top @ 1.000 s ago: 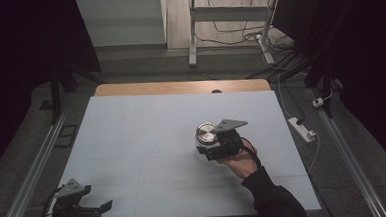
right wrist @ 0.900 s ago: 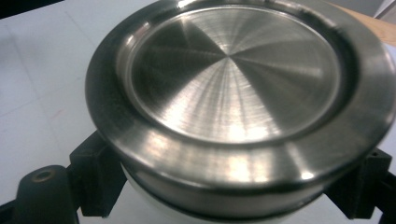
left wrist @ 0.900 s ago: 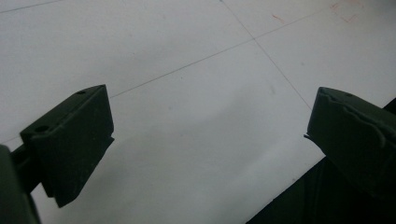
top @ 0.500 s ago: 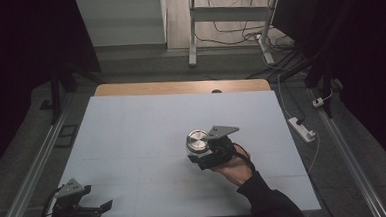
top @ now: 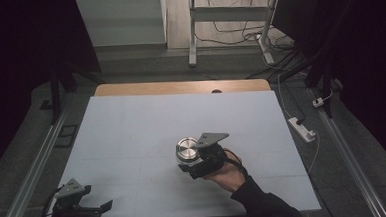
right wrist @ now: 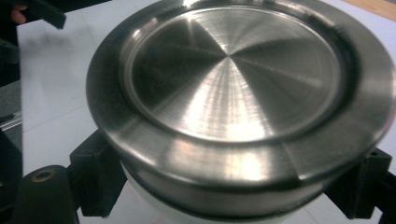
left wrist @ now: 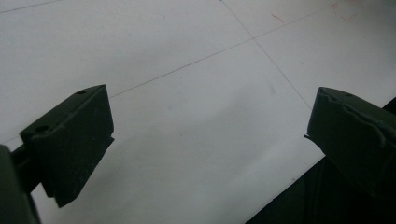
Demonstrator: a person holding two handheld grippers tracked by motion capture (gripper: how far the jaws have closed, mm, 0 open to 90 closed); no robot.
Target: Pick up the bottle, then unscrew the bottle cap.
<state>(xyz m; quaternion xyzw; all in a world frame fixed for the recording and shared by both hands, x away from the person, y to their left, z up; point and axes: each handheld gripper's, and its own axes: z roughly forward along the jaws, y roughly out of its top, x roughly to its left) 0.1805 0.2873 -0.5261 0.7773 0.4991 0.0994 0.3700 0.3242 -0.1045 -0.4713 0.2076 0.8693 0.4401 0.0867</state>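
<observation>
Resting at the bench's [top: 131, 121] near left corner, the left hand-held gripper [top: 106, 207] holds its jaws wide apart over bare surface. Farther in, the right hand-held gripper [top: 184, 165] clamps the steel-lidded container [top: 186, 149], carried leftward and nearer since the earlier frames.

A: What carries everything here?
B: A table [top: 132, 136] with a pale sheet over it, faint seams crossing; bare wood shows along its far edge at upper centre.
A: Anything lying on it?
B: Perhaps a small dark spot [top: 216, 91] on the wood strip, unclear.
</observation>
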